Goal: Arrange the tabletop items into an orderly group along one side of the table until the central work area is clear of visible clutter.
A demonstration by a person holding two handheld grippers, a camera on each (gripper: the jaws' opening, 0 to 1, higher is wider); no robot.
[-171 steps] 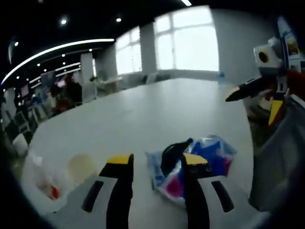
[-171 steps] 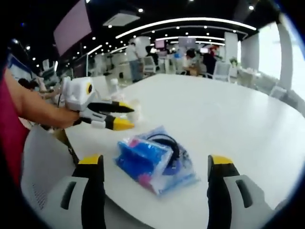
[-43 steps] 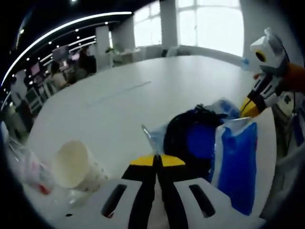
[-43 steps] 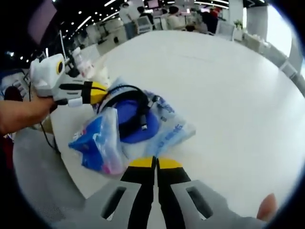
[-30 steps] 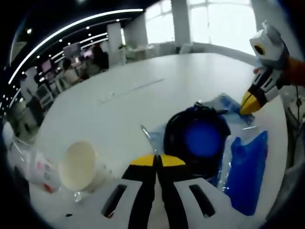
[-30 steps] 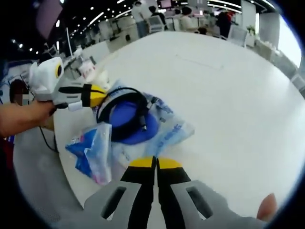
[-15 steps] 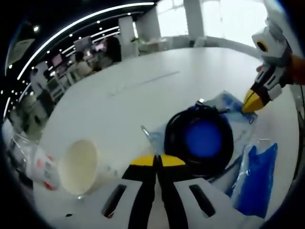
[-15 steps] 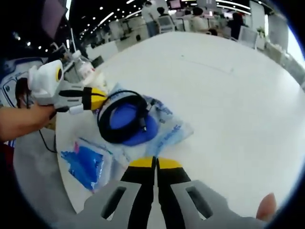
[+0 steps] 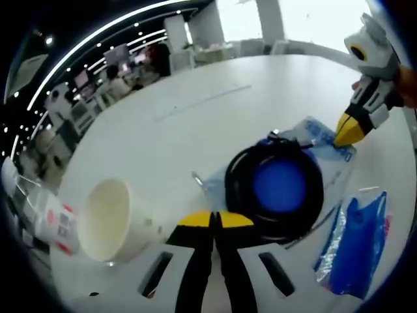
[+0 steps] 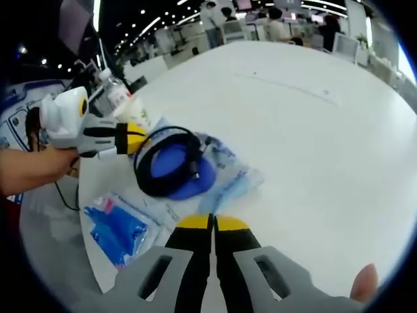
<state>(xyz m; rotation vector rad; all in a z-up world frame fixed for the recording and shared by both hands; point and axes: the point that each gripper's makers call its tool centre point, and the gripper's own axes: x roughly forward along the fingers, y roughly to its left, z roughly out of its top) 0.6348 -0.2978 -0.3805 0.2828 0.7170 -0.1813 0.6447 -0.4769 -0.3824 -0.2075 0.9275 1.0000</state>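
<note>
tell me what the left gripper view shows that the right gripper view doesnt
Left gripper view: a paper cup lying on its side, mouth toward the camera, and the right tongs at the right, tips by the clear bag at its far corner. Right gripper view: the left tongs at the edge of the black cable coil, and the forearm holding them. Both: that coil on a blue disc in the bag, the blue packet beside it, the white table. Each view's own tongs are shut.

This is an open-plan office: far beyond the wide white table [image 10: 313,124] stand rows of desks with monitors [image 10: 238,5] and seated people [image 9: 116,78], under ceiling strip lights [image 9: 111,29] and large windows [image 9: 306,16].
</note>
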